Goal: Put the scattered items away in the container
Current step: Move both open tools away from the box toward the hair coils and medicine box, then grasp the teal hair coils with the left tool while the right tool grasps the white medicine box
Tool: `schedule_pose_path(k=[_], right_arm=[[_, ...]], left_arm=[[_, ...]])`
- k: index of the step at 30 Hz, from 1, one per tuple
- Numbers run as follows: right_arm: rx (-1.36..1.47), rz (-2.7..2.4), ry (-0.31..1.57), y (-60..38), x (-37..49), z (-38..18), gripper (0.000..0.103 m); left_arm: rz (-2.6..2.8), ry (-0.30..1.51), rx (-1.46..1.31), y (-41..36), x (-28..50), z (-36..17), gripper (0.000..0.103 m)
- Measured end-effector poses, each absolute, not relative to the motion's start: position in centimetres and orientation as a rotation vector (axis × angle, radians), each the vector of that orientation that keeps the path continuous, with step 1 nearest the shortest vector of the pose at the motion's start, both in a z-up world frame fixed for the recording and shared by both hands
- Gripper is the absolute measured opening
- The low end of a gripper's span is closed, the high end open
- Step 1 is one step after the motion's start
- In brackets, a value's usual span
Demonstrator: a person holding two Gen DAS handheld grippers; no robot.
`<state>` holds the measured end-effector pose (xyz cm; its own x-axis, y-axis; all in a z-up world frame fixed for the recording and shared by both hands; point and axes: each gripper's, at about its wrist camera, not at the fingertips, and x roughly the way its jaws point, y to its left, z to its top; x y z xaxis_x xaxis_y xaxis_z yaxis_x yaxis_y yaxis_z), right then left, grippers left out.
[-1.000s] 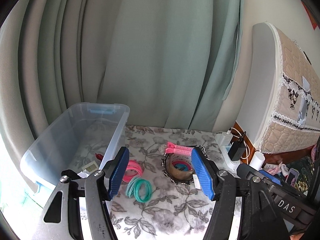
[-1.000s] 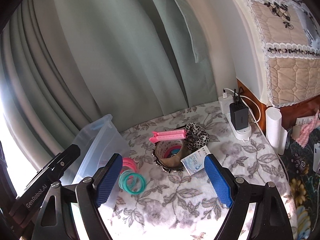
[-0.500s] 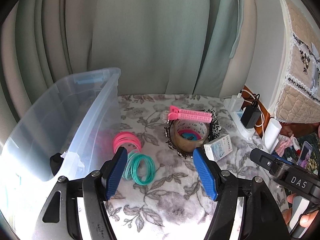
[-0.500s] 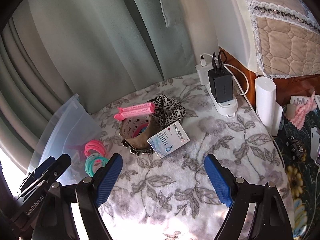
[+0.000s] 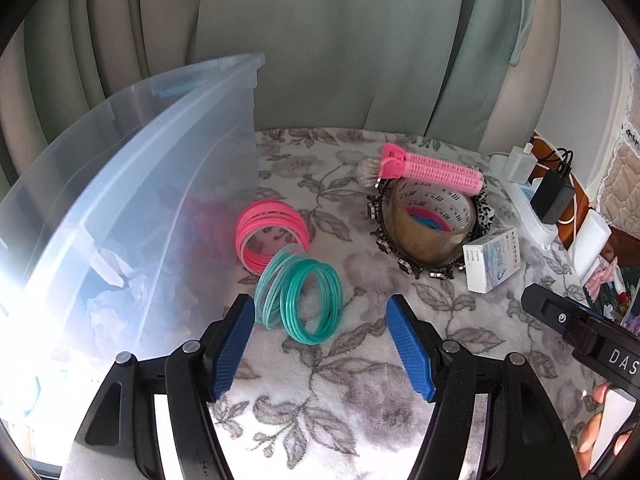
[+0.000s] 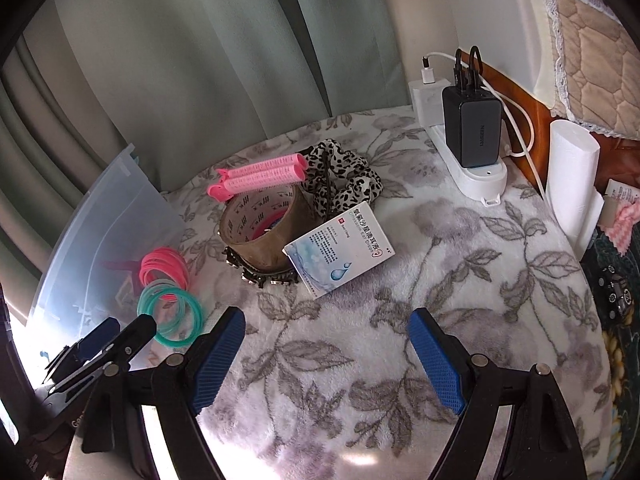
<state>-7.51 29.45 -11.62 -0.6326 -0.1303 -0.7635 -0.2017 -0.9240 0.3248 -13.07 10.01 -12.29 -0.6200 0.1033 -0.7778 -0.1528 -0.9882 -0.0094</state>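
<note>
Left gripper (image 5: 320,344), right gripper (image 6: 326,354) both agape, empty, over floral cloth (image 6: 360,360); green curtains (image 5: 320,40) behind.

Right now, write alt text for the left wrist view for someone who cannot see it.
The open left tool points down at a bunch of teal bangles on a floral cloth, with pink bangles just beyond. A clear plastic bin stands at left; a tape roll, pink hair rollers and a small box lie at right.

Unresolved from my seat: contents of the clear bin (image 5: 132,184), blurred through its wall; leopard scrunchie (image 6: 344,176), partly behind the tape roll (image 6: 260,232); bin's left side cropped.
</note>
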Motion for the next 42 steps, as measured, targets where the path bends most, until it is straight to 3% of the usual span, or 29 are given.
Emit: schedule_pose_path(k=[7, 16, 36, 42], right_arm=[[-1.367, 2.716, 0.557, 29.6, -9.2, -13.0, 0.086], [-1.358, 2.748, 0.365, 29.3, -11.9, -13.6, 0.087], [-1.406, 2.750, 0.401, 30.0, -14.8, -15.9, 0.087], [-1.396, 2.746, 0.437, 30.6, -15.0, -15.9, 0.087]], left_arm=[[2.717, 0.108, -1.398, 10.2, -14.6, -14.7, 0.069], [2.736, 0.121, -1.438, 10.4, -15.7, -16.2, 0.069], [2.717, -0.016, -1.366, 9.7, -16.6, -15.6, 0.068], [2.736, -0.014, -1.365, 9.4, -16.7, -15.6, 0.053]])
